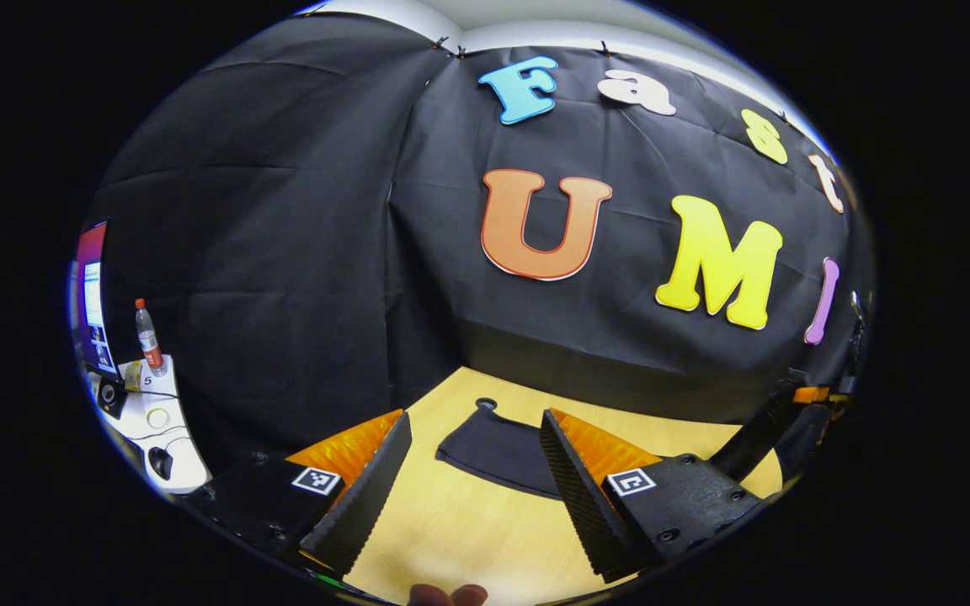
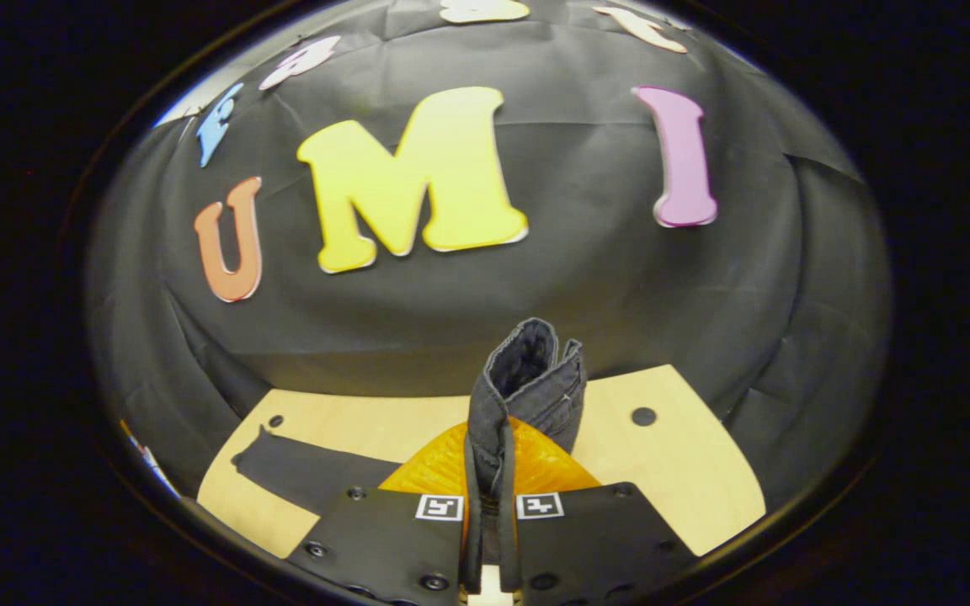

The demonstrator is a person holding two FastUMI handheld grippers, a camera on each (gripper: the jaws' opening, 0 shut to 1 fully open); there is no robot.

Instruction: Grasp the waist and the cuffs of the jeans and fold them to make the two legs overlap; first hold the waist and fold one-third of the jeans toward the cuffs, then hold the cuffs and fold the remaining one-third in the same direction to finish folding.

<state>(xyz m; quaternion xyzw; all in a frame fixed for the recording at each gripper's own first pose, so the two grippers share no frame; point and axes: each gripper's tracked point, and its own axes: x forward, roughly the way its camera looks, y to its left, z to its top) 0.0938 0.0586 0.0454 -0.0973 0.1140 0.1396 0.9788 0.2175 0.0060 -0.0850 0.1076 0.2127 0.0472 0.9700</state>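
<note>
1. At the far left of the left gripper view, a white side table (image 1: 167, 438) stands beside the black cloth wall (image 1: 283, 252). It carries a plastic bottle (image 1: 148, 337) with a red cap, and a lit screen (image 1: 91, 295) stands behind it.
2. In the same view the left claw (image 1: 477, 471) is released: its two ribbed fingers stand wide apart above the light wooden worktop (image 1: 468, 530) and touch nothing.
3. Between these fingers, farther off, one dark part of the jeans (image 1: 498, 450) lies flat on the worktop, near a small round hole (image 1: 486, 404) in the wood.
4. At the right edge the other gripper shows, dark with orange.
5. In the right gripper view, the right claw (image 2: 489, 505) is clenched on a bunched fold of the jeans, which stands up between its fingers.
6. To the left, the rest of the jeans lies flat on the worktop.
7. The black cloth closes the room behind the worktop on all sides.
</note>
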